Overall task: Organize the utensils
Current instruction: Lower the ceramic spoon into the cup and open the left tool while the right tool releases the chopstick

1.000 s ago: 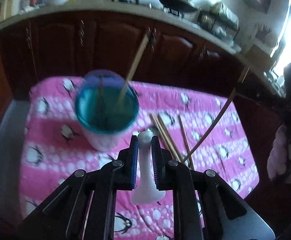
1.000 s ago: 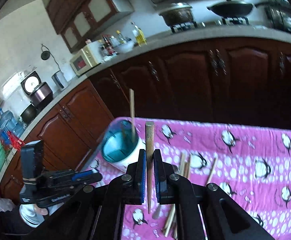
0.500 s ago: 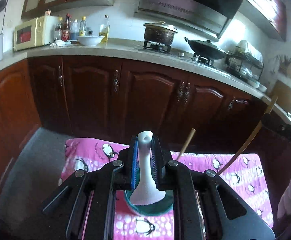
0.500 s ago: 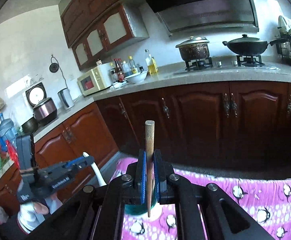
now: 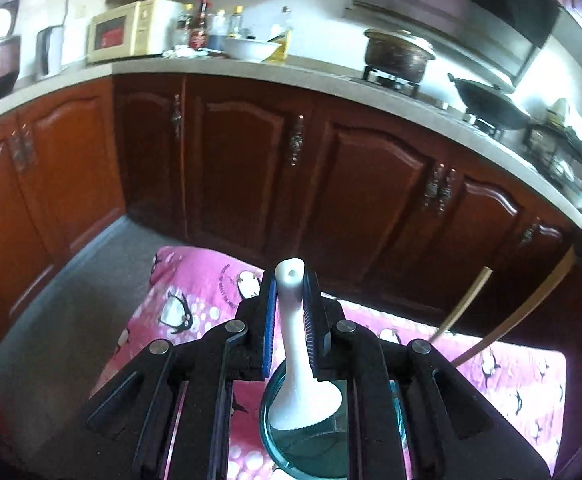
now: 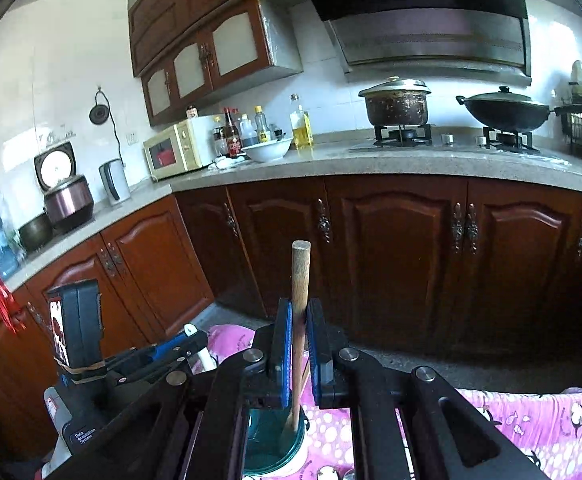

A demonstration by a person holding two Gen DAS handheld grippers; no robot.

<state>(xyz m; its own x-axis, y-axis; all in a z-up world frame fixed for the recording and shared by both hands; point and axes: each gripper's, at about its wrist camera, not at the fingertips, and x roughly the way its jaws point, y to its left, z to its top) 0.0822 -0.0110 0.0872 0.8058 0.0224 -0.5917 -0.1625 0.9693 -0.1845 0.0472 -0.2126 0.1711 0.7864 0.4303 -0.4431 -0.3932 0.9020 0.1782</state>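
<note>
My left gripper (image 5: 289, 300) is shut on a white spoon (image 5: 295, 368), held upright with its bowl just over the mouth of the teal cup (image 5: 291, 444). My right gripper (image 6: 300, 328) is shut on a wooden stick utensil (image 6: 300, 280), upright, its lower end inside the teal cup (image 6: 271, 444). The left gripper also shows in the right wrist view (image 6: 187, 340), with the spoon's white tip. Two wooden sticks (image 5: 467, 304) lean up to the right of the cup in the left wrist view.
The cup stands on a pink penguin-print cloth (image 5: 187, 304) over a low table. Dark wooden cabinets (image 6: 403, 256) and a grey floor (image 5: 63, 320) lie beyond. The counter holds a microwave (image 6: 179, 152), pot (image 6: 395, 104) and wok (image 6: 503, 112).
Both grippers have tilted up from looking down at the table to facing the cabinets. The spoon and the stick now stand upright over the cup; the stick's end has gone into it.
</note>
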